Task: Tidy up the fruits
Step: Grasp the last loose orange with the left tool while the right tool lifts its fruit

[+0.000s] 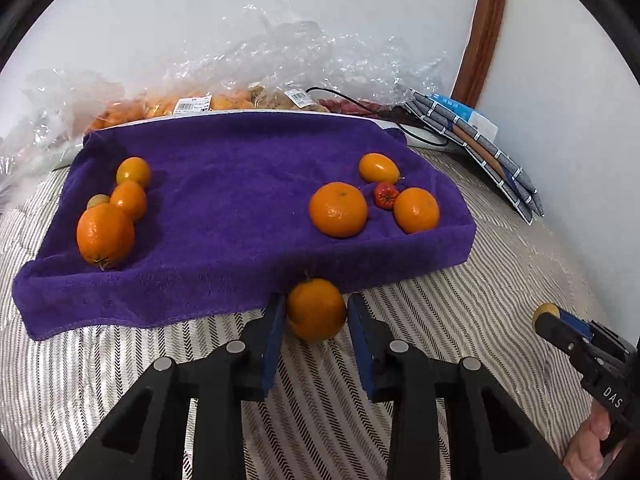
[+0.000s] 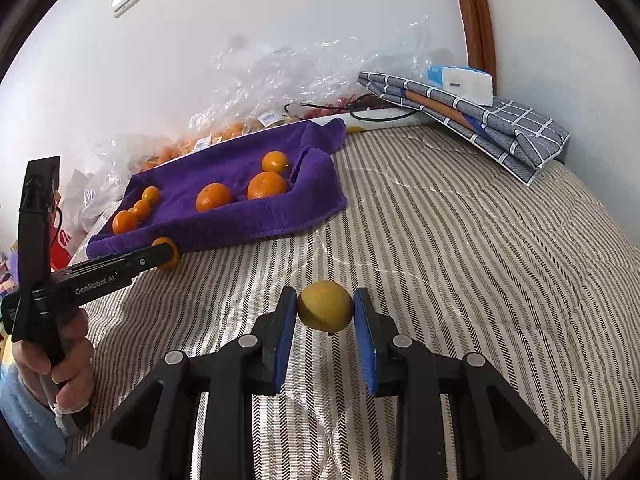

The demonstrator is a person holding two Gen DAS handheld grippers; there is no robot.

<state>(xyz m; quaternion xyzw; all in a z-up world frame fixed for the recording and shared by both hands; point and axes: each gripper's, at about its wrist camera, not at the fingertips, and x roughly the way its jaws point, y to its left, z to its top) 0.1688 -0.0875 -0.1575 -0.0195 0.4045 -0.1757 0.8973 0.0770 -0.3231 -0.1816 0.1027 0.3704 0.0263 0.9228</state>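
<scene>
My left gripper is shut on an orange just in front of the purple towel, above the striped bed cover. On the towel, several oranges and a small yellow fruit lie at the left; two oranges, a small orange fruit and a small red fruit lie at the right. My right gripper is shut on a yellow fruit, held above the bed cover to the right of the towel. It shows at the left wrist view's right edge.
Clear plastic bags of fruit lie behind the towel against the white wall. A folded grey checked cloth with a white box sits at the back right. A black cable runs behind the towel. The striped bed cover spreads all around.
</scene>
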